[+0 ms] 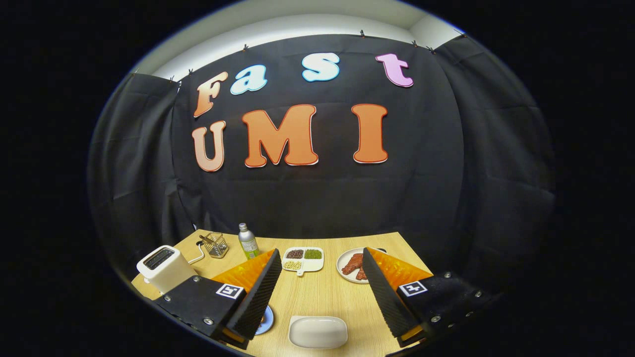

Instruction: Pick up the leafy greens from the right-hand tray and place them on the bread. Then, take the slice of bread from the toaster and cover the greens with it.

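Desk [327,297]: my claw [318,252] hung over its near edge, spread wide, gripping nothing. Toaster [166,267] sat at the left edge, slot dark. White tray [318,331] lay bare between the fingers. I couldn't spot greens or bread, so I couldn't tell whether I was heading for the greens or already finished.

A staged recording booth is posing as a kitchen: black cloth [317,198] is hanging as walls behind a wooden bench [322,297], which is carrying a toaster [166,267], a bottle [247,241] and food dishes [302,260] at lower centre.
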The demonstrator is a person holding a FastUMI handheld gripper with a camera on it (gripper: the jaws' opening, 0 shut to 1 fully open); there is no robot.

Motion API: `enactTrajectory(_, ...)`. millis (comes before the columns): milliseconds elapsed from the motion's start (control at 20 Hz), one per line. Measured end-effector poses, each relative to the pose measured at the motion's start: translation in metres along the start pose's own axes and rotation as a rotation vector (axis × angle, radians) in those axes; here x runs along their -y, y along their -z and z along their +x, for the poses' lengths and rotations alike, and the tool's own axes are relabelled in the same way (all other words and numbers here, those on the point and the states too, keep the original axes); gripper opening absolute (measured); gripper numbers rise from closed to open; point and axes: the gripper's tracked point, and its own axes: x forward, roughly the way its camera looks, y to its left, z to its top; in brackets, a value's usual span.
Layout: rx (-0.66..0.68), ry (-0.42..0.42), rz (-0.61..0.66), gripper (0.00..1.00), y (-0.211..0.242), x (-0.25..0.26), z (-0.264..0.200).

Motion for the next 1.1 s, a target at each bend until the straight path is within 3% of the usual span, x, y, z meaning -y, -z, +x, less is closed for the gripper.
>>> enactTrajectory(1100,0.02,0.055,0.034,0.98,0.0,0.043,-0.018)
